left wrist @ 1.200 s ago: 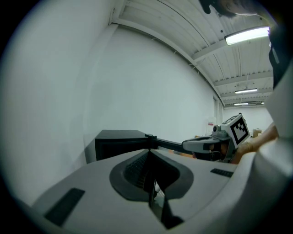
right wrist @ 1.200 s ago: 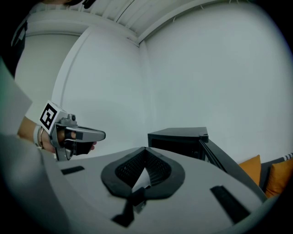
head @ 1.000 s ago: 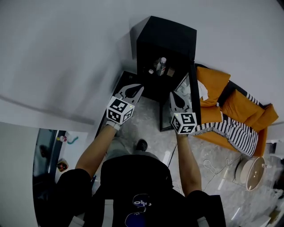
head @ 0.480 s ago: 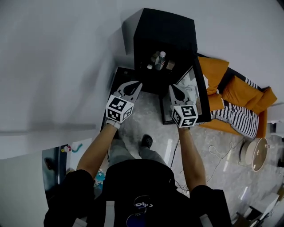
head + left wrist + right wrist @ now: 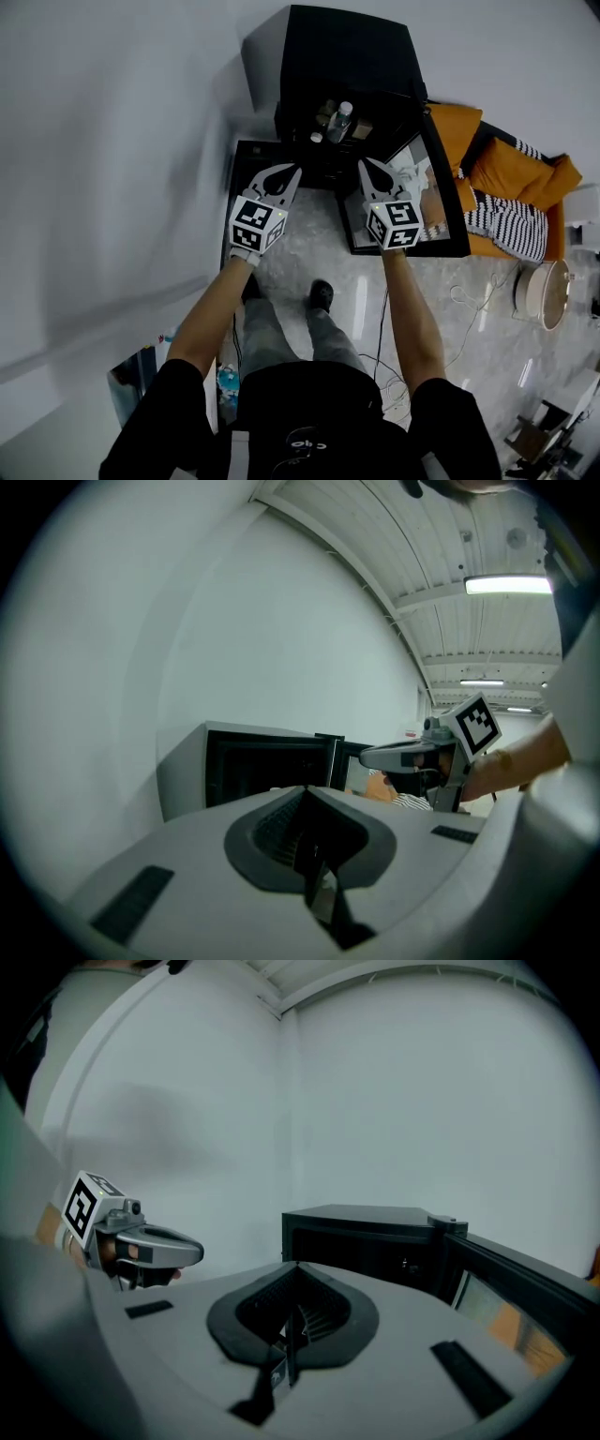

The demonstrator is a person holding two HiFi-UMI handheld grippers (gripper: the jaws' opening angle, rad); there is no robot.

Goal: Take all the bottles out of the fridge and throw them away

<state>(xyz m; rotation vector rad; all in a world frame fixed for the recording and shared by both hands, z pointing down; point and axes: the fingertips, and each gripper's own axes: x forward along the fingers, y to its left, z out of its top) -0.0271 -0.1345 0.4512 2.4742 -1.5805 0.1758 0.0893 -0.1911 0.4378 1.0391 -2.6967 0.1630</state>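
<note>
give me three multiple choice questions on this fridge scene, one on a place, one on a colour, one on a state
1. In the head view, to which side does the fridge door hang open?
A left
B right
C it is shut

2. What colour is the sofa beside the fridge?
A orange
B green
C white

3. How do the right gripper jaws stand?
A wide apart
B closed on a bottle
C together, empty

Answers:
1 B, the door's glass panel lies right of the cabinet.
2 A, its cushions are plainly orange.
3 C, its own view shows the jaws meeting with nothing between them.
</note>
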